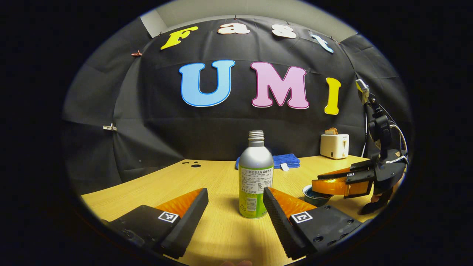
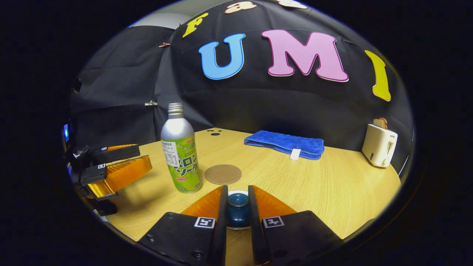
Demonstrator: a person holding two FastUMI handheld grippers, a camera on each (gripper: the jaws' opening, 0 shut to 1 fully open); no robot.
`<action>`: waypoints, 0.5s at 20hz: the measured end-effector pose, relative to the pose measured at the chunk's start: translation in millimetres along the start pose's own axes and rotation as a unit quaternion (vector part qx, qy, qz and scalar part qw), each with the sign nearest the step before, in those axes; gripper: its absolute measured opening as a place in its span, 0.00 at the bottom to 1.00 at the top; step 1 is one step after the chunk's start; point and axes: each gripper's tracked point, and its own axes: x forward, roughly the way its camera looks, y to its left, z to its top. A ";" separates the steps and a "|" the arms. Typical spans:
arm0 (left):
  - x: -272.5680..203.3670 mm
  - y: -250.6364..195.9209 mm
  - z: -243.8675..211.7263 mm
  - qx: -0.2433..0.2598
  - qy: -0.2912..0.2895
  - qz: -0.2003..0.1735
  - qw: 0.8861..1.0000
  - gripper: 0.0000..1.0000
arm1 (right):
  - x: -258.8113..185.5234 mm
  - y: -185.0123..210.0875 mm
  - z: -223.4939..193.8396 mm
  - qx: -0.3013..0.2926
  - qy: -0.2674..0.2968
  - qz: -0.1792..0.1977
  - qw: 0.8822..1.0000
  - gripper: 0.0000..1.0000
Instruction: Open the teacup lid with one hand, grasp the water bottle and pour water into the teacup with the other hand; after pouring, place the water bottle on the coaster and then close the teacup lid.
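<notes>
A silver and green water bottle (image 1: 255, 173), uncapped, stands upright on the wooden table (image 1: 221, 236). My left gripper (image 1: 235, 190) is open, and the bottle sits just past its fingertips, closer to the right finger, with no contact that I can see. In the right gripper view the bottle (image 2: 181, 151) stands left of a round brown coaster (image 2: 223, 174), and the left gripper (image 2: 145, 155) waits open beside it. My right gripper (image 2: 237, 187) is shut on the dark blue knob of the teacup lid (image 2: 237, 202). From the left gripper view it (image 1: 317, 180) hovers over the teacup (image 1: 316, 197).
A folded blue towel (image 2: 284, 143) lies at the back of the table. A white toaster (image 2: 378, 144) with toast in it stands at the back right. Dark holes (image 2: 215, 132) mark the tabletop near the booth wall.
</notes>
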 end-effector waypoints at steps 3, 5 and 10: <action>0.0 0.3 0.2 0.000 0.000 0.000 1.000 0.95 | -5.4 -2.3 14.1 0.008 -0.029 0.002 1.000 0.32; 0.0 0.1 0.6 0.000 0.000 0.000 1.000 0.95 | -15.5 -10.8 26.6 0.007 -0.053 -0.008 0.999 0.32; 1.6 -5.8 -0.1 0.000 -0.001 -0.013 1.000 0.95 | -62.0 -50.5 42.2 0.009 -0.113 -0.059 0.992 0.32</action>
